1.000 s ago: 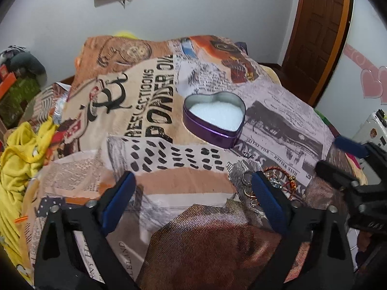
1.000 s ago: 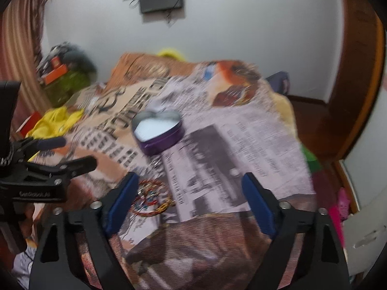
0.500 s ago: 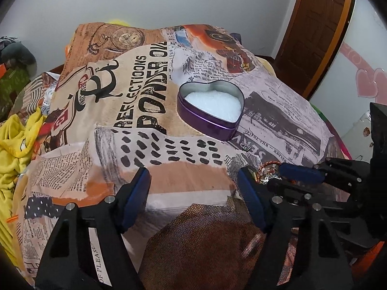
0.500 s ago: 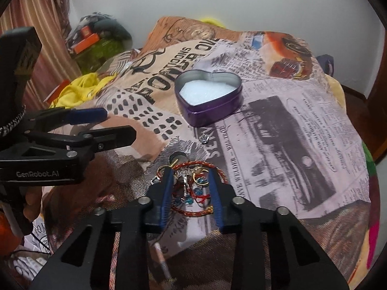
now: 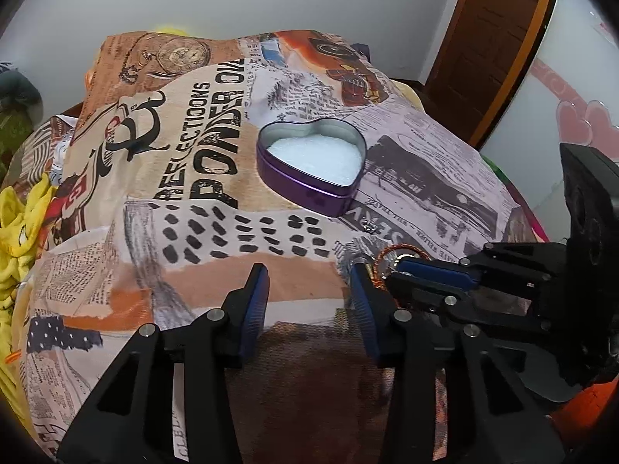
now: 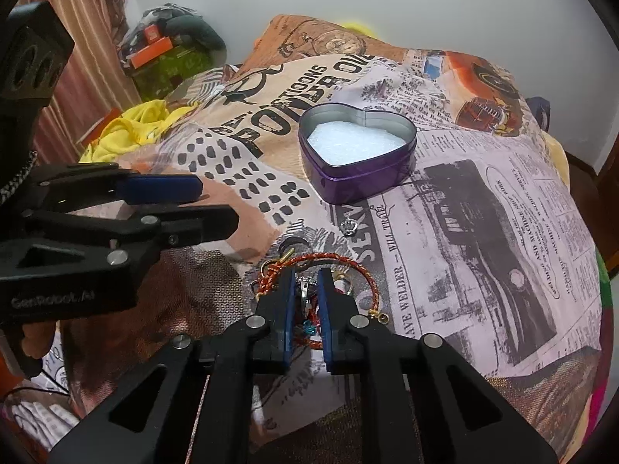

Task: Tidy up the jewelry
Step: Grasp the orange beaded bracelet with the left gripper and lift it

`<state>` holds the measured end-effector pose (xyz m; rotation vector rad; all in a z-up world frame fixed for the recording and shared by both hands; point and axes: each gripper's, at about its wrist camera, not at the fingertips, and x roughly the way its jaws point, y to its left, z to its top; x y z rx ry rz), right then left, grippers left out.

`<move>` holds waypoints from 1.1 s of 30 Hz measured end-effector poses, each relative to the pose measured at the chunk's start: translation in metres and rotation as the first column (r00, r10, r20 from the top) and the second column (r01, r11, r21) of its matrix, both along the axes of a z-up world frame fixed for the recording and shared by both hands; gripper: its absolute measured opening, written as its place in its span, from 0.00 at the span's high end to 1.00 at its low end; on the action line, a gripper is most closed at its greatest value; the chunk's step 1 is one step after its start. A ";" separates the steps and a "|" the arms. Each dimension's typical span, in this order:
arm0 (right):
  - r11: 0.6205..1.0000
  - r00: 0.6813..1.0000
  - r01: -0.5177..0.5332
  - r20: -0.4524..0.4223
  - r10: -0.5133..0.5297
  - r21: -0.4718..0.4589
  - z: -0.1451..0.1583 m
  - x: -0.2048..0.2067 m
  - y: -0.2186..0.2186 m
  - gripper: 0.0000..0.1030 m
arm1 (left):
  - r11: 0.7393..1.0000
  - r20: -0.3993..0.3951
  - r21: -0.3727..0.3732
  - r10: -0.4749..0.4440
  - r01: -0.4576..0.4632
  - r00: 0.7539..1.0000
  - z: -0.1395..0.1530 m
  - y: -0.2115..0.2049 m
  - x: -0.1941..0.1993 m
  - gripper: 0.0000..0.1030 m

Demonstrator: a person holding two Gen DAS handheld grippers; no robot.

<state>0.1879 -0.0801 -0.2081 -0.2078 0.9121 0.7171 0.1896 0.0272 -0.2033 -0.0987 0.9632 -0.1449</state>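
A purple heart-shaped tin point(image 5: 313, 162) with a white lining stands open on the printed bedspread; it also shows in the right wrist view point(image 6: 358, 154). A pile of jewelry point(image 6: 329, 278) with a red-gold braided bracelet, rings and a blue-stone piece lies in front of the tin. My right gripper point(image 6: 307, 290) is shut on a silver ring point(image 6: 303, 290) in the pile. A small silver ring point(image 6: 350, 227) lies apart, nearer the tin. My left gripper point(image 5: 309, 290) is open and empty, just left of the pile, which shows in the left wrist view point(image 5: 390, 257).
The bedspread point(image 6: 483, 212) covers a bed that drops off at the right. Yellow cloth point(image 6: 127, 131) and clutter lie at the left. A wooden door point(image 5: 499, 38) stands at the back right. The left gripper shows at the left of the right wrist view point(image 6: 166, 201).
My right gripper has come down on the jewelry pile and closed on the silver ring. My left gripper has narrowed its jaws and moved closer to the pile.
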 end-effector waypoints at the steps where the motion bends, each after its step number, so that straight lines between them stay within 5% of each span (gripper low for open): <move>1: 1.000 1.000 0.002 -0.005 -0.002 0.006 0.000 0.001 -0.001 0.90 | 1.000 -0.001 -0.008 -0.006 0.006 1.000 0.001 -0.001 0.000 0.62; 18: 0.987 0.987 0.142 0.064 -0.147 0.079 0.033 -0.003 -0.052 0.96 | 0.997 -0.052 -0.028 -0.077 0.075 0.996 -0.008 -0.036 0.000 0.88; 33: 0.978 0.980 0.181 0.067 -0.188 0.105 0.030 -0.003 -0.070 0.96 | 0.998 -0.076 -0.027 -0.065 0.063 0.995 -0.022 -0.046 0.012 0.94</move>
